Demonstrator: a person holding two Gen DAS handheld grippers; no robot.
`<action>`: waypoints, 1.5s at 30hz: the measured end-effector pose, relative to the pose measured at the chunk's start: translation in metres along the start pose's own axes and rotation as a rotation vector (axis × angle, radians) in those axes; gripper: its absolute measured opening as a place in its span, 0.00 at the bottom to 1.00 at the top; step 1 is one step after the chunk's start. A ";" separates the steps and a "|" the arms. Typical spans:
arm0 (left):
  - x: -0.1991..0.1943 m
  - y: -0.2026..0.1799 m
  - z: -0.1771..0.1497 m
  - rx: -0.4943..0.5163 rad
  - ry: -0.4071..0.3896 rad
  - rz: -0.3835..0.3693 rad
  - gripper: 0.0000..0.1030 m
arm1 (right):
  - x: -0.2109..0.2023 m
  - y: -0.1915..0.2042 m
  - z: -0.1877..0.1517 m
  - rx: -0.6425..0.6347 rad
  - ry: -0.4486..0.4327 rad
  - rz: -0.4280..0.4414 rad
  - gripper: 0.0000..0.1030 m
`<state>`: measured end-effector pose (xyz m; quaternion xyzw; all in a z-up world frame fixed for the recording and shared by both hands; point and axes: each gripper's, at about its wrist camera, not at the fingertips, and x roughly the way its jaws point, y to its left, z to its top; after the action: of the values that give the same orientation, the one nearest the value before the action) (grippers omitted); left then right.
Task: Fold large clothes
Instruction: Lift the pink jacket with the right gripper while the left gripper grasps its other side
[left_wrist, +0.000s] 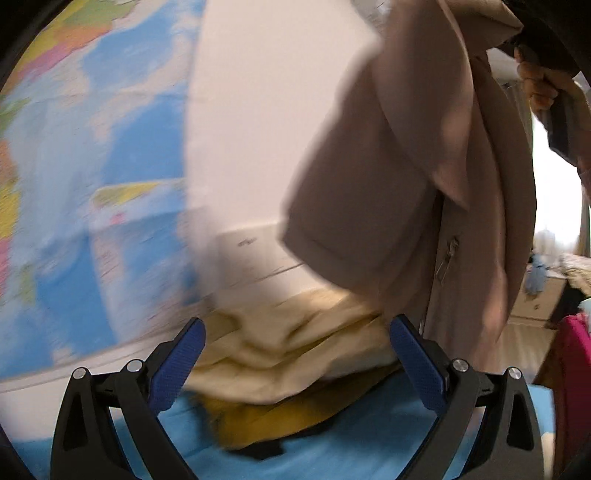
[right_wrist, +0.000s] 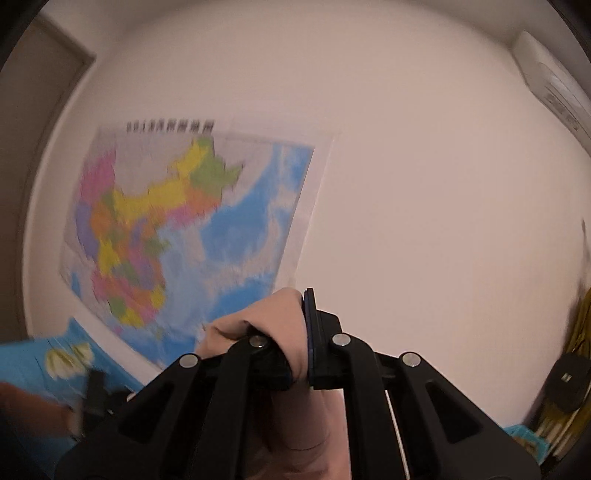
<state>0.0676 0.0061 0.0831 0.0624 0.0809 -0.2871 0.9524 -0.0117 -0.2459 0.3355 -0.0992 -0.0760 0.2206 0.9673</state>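
Holding up a beige jacket (left_wrist: 424, 177) by a bunch of its fabric, pinched tight in the right gripper (right_wrist: 301, 332), well above the blue bed cover (left_wrist: 369, 439). Hanging free, with a sleeve cuff and a zip pull low on the cloth, above a heap of cream and mustard clothes (left_wrist: 295, 354) near the bed's far edge by the wall map (left_wrist: 92, 166). Left gripper (left_wrist: 295, 362) spread wide, grasping nothing, pointing toward the heap under the hanging hem. Likely step: spreading the garment before laying it down. Best done by keeping the right pinch firm, bringing the free tool to the matching shoulder or hem corner, closing on a single layer clear of the zip, then drawing both apart until the cloth hangs flat. Worth setting down on bare cover beside the heap, not on it.
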 end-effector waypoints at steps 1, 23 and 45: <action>0.001 -0.004 0.004 -0.004 -0.019 -0.025 0.94 | -0.010 -0.005 0.003 0.021 -0.013 0.004 0.05; -0.083 -0.033 0.086 -0.050 -0.233 -0.214 0.12 | -0.148 -0.027 0.005 0.112 0.022 -0.079 0.05; -0.332 -0.006 0.104 -0.121 0.028 0.413 0.18 | -0.059 0.077 -0.036 0.307 0.197 0.401 0.06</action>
<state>-0.1961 0.1624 0.2472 0.0242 0.0970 -0.0798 0.9918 -0.0891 -0.2101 0.2776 0.0146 0.0742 0.4060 0.9107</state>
